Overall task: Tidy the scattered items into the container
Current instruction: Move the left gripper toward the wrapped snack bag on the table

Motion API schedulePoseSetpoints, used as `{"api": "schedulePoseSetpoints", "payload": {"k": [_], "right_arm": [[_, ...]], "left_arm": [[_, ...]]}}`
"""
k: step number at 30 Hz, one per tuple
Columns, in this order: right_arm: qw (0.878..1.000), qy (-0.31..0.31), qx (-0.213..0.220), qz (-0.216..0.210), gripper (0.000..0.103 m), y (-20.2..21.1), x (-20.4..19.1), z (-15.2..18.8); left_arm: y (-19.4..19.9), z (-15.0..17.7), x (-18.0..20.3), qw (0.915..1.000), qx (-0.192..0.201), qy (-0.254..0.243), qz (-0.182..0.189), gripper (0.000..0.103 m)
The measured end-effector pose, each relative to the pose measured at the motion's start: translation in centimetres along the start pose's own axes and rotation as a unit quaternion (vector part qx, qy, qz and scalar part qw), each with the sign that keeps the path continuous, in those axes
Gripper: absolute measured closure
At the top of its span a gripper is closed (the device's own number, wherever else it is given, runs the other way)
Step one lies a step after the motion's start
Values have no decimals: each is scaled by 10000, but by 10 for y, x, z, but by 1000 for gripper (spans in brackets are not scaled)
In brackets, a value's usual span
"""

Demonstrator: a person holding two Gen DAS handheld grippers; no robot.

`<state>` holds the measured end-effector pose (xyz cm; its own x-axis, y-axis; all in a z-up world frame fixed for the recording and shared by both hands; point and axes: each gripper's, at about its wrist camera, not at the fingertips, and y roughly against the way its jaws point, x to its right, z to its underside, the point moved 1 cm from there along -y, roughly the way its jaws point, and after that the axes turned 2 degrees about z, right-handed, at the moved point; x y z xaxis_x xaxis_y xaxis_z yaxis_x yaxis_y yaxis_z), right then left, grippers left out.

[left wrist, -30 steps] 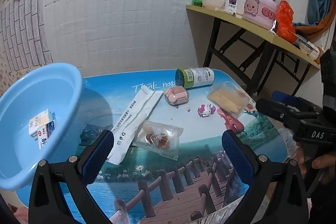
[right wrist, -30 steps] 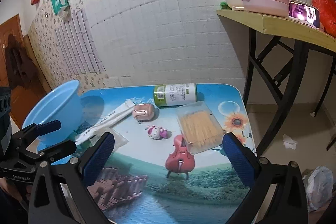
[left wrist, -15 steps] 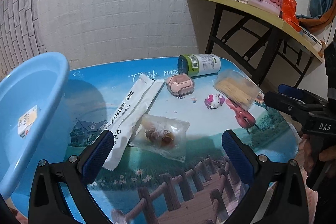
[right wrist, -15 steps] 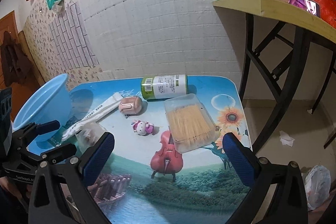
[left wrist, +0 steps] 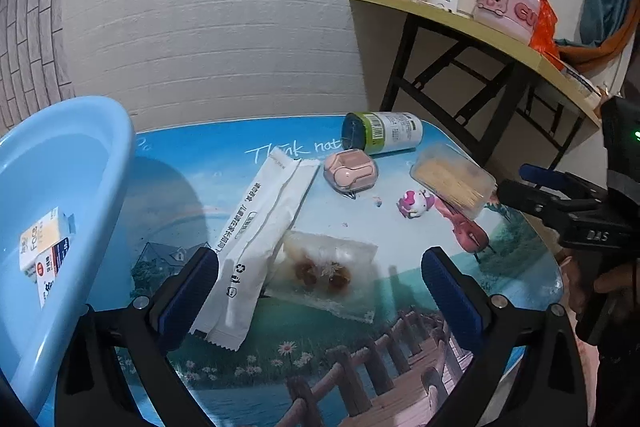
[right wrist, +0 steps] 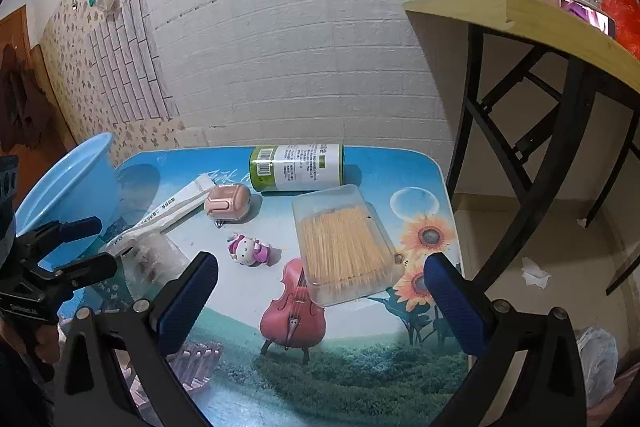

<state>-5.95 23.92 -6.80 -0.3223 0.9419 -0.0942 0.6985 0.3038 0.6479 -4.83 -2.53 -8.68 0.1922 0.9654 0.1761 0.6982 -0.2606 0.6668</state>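
A light blue basin (left wrist: 68, 163) (right wrist: 68, 183) stands at the table's left end with a small carton (left wrist: 44, 247) inside. My left gripper (left wrist: 320, 291) is open, low over a clear snack bag (left wrist: 324, 273) (right wrist: 154, 259) and a long white packet (left wrist: 260, 239) (right wrist: 176, 205). My right gripper (right wrist: 320, 291) is open, just short of a clear toothpick box (right wrist: 344, 243) (left wrist: 454, 179). Farther back lie a pink case (left wrist: 350, 173) (right wrist: 227, 203), a small pink-and-white figure (left wrist: 414, 203) (right wrist: 250, 250) and a green-capped bottle (left wrist: 382, 135) (right wrist: 298, 167) on its side.
The low table (right wrist: 400, 355) has a printed picture top and rounded edges. A taller folding table (left wrist: 472, 31) (right wrist: 520, 19) at the right carries a pink pot, cups and bottles. A white brick wall stands close behind. Paper scraps lie on the floor (right wrist: 532, 271).
My left gripper has moved forward and right, so the basin slid toward the left edge and the snack bag came between the fingers. My right gripper advanced toward the toothpick box.
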Motion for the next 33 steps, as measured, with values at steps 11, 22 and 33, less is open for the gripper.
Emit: {"api": "schedulePoseSetpoints", "payload": {"k": [11, 22, 33], "right_arm": [[9999, -47, -145, -25, 0, -17, 9, 2], [9997, 9, -219, 79, 0, -25, 17, -2], [9990, 198, -381, 116, 0, -41, 8, -6]], "left_arm": [[-23, -3, -1, 9987, -183, 33, -481, 0], [-20, -3, 14, 9996, -178, 35, -233, 0], [-36, 0, 30, 9987, -374, -130, -306, 25]]}}
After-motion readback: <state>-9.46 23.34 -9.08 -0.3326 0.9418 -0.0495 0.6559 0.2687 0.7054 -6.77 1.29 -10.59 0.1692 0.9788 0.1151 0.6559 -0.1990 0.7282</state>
